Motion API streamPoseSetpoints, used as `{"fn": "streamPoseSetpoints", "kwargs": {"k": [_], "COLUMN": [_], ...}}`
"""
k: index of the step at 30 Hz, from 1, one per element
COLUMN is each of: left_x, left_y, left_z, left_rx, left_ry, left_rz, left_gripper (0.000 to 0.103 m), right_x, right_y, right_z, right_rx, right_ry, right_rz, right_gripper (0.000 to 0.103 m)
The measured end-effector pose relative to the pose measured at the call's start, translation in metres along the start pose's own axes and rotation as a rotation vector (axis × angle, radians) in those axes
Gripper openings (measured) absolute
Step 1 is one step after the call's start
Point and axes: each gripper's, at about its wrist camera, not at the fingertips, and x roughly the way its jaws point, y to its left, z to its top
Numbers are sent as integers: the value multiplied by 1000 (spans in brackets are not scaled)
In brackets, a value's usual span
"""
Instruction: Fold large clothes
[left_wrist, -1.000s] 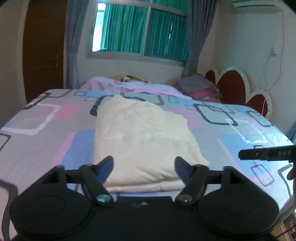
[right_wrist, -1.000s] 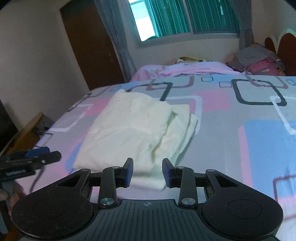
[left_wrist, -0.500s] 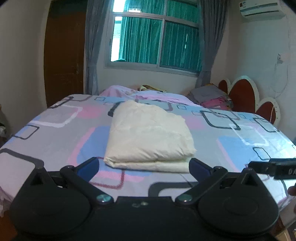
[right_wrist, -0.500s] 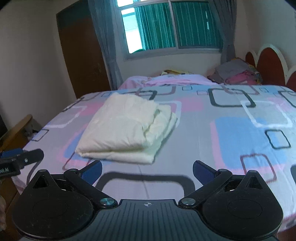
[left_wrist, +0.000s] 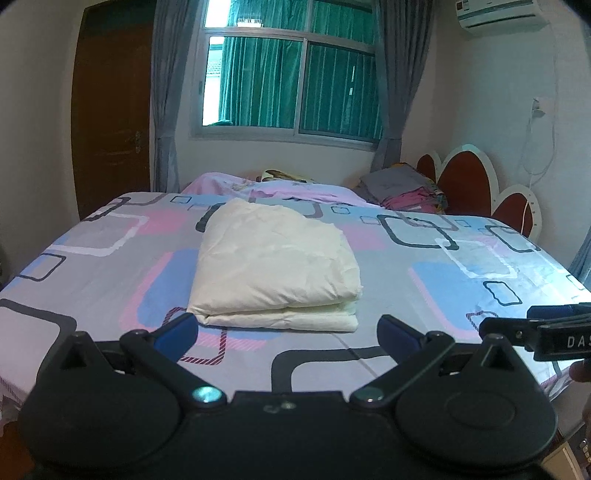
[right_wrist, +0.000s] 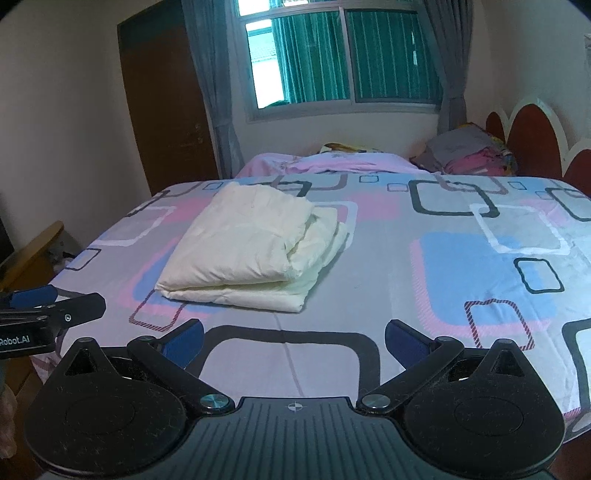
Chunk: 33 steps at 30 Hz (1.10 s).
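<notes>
Both grippers withdrew from one folded garment (left_wrist: 275, 266)

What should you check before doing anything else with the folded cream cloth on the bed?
1. Left claw open and empty: ok, nothing sits between its blue pads.
2. Right claw open and empty: ok.
3. Both claws clear of the cream cloth: ok, bare bedsheet shows between them and it.
4. Cloth folded into a neat stack: partly ok; the right wrist view shows looser layers sticking out on one side.
5. Cloth fully on the bed, away from the edge: ok.
6. Folds hidden underneath lie flat: cannot tell.
</notes>
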Motion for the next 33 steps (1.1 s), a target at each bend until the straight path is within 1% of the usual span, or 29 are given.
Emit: {"fn": "streamPoseSetpoints", "kwargs": {"k": [17, 33], "left_x": [-2, -1], "left_y": [-1, 0], "left_z": [1, 0], "left_rx": [0, 1], "left_ry": [-11, -10], "left_rz": [9, 2], "left_gripper": [103, 103], "right_x": [-5, -6], "right_y": [2, 0], "right_z": [7, 9], "right_rx": [-18, -22], "right_ry": [-3, -3], "right_rz": [14, 6], "right_gripper": [103, 103]}}
